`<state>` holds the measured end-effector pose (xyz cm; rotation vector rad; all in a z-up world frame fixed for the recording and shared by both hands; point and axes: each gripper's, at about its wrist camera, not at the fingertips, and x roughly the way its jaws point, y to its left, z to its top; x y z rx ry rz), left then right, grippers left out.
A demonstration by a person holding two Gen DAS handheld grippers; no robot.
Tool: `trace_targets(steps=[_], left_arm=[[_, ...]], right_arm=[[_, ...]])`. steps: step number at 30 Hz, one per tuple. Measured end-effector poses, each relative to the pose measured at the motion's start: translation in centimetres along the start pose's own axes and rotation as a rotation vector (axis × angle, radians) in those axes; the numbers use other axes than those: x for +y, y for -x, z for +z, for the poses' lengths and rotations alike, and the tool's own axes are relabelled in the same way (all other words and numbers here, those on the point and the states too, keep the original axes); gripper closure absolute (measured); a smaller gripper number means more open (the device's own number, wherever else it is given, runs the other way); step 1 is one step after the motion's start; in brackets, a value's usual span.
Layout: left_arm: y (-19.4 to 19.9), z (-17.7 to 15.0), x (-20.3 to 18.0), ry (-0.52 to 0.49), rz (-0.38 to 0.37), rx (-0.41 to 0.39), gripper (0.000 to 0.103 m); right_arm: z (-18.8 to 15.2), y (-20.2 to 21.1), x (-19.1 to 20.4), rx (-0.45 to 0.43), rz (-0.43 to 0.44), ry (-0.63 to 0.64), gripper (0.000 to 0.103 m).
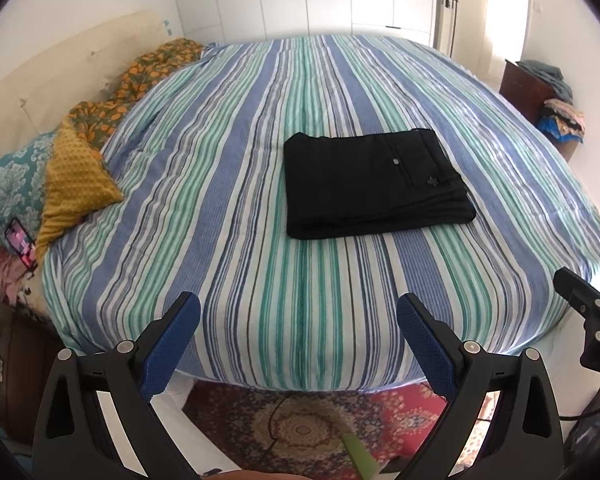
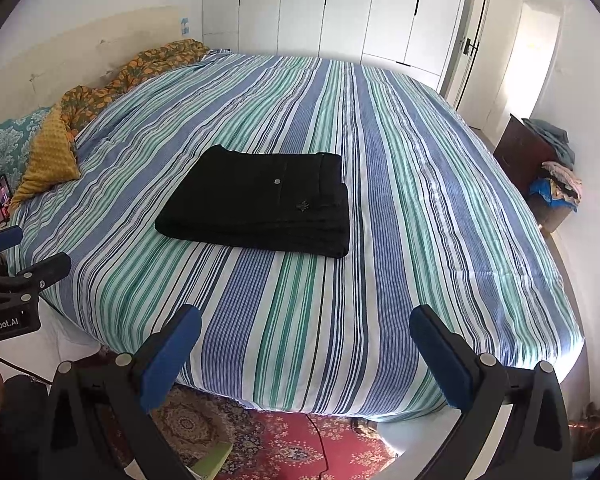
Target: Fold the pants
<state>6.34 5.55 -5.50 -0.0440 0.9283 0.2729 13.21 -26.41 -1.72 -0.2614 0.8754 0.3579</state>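
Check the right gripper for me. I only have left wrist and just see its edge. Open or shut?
Observer: Open. The right gripper has its fingers spread wide with nothing between them, and it is held off the near edge of the bed.
Operator: Where are the pants relative to it?
Observer: The folded pants lie ahead and to the left of its centre line, flat on the striped cover. Neither gripper is touching them.
Operator: Is my left gripper visible from there?
Observer: Yes. The left gripper shows side-on at the left edge of the right wrist view, with white lettering on its body.
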Motion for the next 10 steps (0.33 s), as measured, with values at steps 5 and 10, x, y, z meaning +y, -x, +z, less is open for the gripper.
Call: trace_targets(steps=[5, 10], left_arm=[[-0.01, -0.03, 0.09, 0.006, -0.008, -0.001, 0.004], [0.30, -0.05, 0.00, 0.005, -0.010, -0.018, 0.004]], right_arm=[[-0.08, -0.07, 0.02, 0.004, 0.002, -0.002, 0.000], [-0.11, -0.20, 0.11, 0.010, 0.006, -0.006, 0.000]])
